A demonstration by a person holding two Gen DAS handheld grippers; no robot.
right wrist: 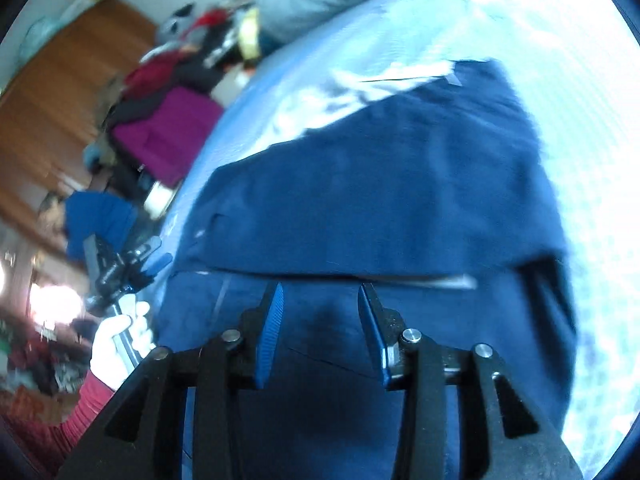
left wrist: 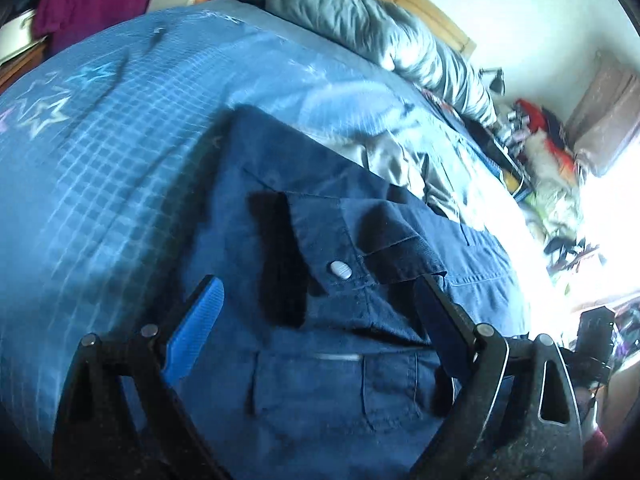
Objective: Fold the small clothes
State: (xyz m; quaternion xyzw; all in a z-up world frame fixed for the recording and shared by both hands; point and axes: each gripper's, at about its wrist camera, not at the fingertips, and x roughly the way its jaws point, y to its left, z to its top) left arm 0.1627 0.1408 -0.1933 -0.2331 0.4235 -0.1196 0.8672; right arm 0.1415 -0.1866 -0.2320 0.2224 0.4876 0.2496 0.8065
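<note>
A navy garment (left wrist: 360, 232) with a white button (left wrist: 340, 270) and pockets lies on the blue checked bedspread (left wrist: 100, 160). My left gripper (left wrist: 320, 296) hangs just over its waistband with the jaws wide apart; the right fingertip (left wrist: 430, 292) sits at the edge of a turned-over flap. In the right wrist view the same navy garment (right wrist: 380, 184) lies doubled over. My right gripper (right wrist: 322, 304) stands partly open close above it, with nothing pinched between the pads. The left gripper (right wrist: 132, 264) shows at the left edge there, held by a hand (right wrist: 116, 340) with a red sleeve.
A grey duvet (left wrist: 360, 20) lies bunched at the bed's far side, and a grey garment (left wrist: 400, 160) lies beyond the navy one. Piled clothes (left wrist: 552, 168) crowd the floor on the right. A magenta cloth (right wrist: 168, 136) and a wooden wardrobe (right wrist: 60, 100) stand beside the bed.
</note>
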